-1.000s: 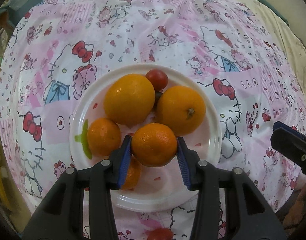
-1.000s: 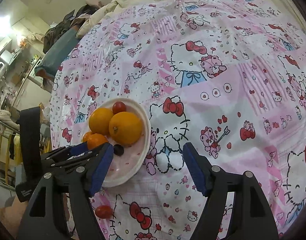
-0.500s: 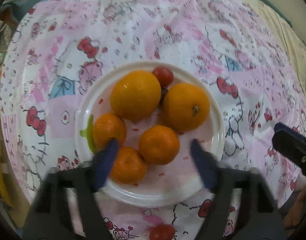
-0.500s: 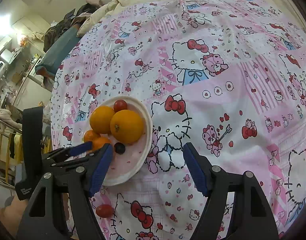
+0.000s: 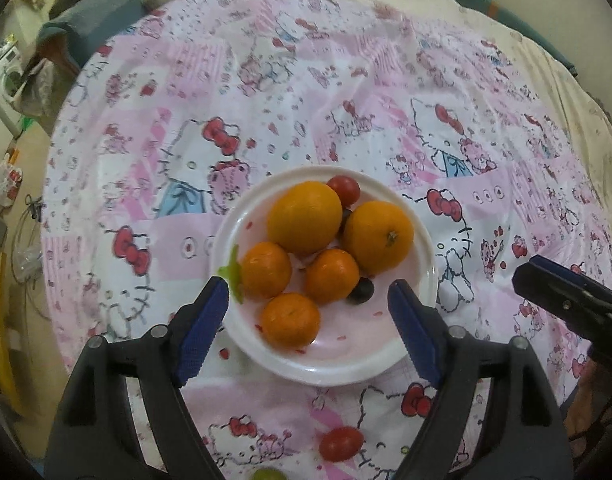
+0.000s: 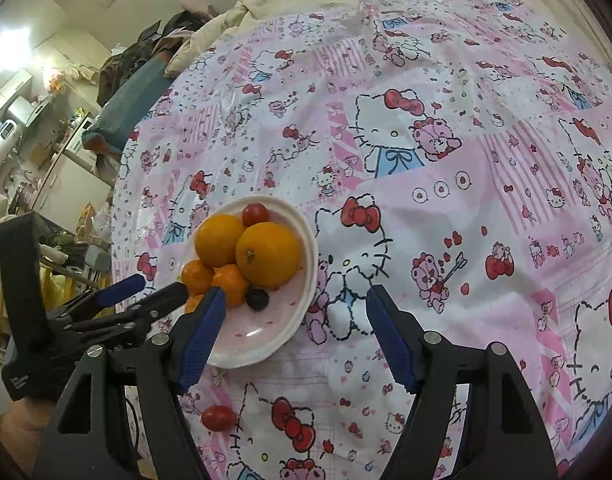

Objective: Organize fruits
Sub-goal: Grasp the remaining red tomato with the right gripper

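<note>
On the bed's patterned sheet [image 5: 306, 92] | plate [image 5: 385, 354] held oranges [image 5: 306, 216], tomato | left hand-held gripper [image 5: 307, 318] just opened, empty | right hand-held gripper [image 6: 296, 330] open, empty | loose tomato [image 5: 341, 443] beside plate.

My black left gripper with blue pads [image 5: 307, 320] has just been opening and holds nothing; my matching right gripper [image 6: 296, 332] hangs with jaws apart.

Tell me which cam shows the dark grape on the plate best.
Left wrist: the dark grape sits unobstructed beside a small orange. Right wrist shows the grape smaller, close to that gripper's left finger.
</note>
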### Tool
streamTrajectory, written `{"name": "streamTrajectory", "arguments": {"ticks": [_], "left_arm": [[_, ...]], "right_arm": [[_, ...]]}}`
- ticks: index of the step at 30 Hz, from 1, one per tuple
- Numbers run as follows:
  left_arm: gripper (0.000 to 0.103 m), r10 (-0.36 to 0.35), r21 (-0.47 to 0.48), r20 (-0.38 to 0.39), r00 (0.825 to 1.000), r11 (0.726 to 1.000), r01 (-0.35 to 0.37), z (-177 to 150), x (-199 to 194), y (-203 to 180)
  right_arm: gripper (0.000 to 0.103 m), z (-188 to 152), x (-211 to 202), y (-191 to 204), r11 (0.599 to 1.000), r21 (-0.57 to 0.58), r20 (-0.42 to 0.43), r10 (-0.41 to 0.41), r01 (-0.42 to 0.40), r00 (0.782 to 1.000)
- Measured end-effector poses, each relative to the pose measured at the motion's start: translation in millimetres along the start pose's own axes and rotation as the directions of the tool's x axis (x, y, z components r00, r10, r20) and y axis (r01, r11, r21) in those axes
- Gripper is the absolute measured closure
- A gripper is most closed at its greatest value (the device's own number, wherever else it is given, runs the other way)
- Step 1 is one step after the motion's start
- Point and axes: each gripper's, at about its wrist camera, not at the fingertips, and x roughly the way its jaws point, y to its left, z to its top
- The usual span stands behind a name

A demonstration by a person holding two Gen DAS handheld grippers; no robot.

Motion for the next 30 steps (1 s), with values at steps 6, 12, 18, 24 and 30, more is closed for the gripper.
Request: {"name": "streamTrajectory", "arguments": {"ticks": [6,12,18,24,30], "left_arm": [[0.024,0.021,-0.005,0.053,0.998,1.000,-0.021,-18,-32,13],[0.024,0.036,-0.052,0.120,0.992,0.998,-0.030,-45,-62,36],[0.024,0.021,-0.110,0.095,0.995,0.994,-0.011,-77,-70,52],[0.024,0.028,-0.122,0.104,0.994,0.992,-0.016,-100,-71,59],[0.024,0.033,-0.144,0.100,0.994,0.989,-0.019,-107,-60,69]], "right_arm": [[0.028,-11,-8,9,1.000,-0.024,0.004,0.002,-0.002,1.000],[0.028,-27,-16,17,0.999,-0.036,-0.014,0.020,-0.021,1.000],[0.028,-43,-15,27,0.997,-0.071,-0.035,0.007,-0.009,0.999],[0.028,-61,-4,32,0.998,-0.064,-0.082,0.015,-0.021,0.996],[0.028,-67,18,36,0.998,-0.055,-0.144,0.029,-0.037,0.989]]}}
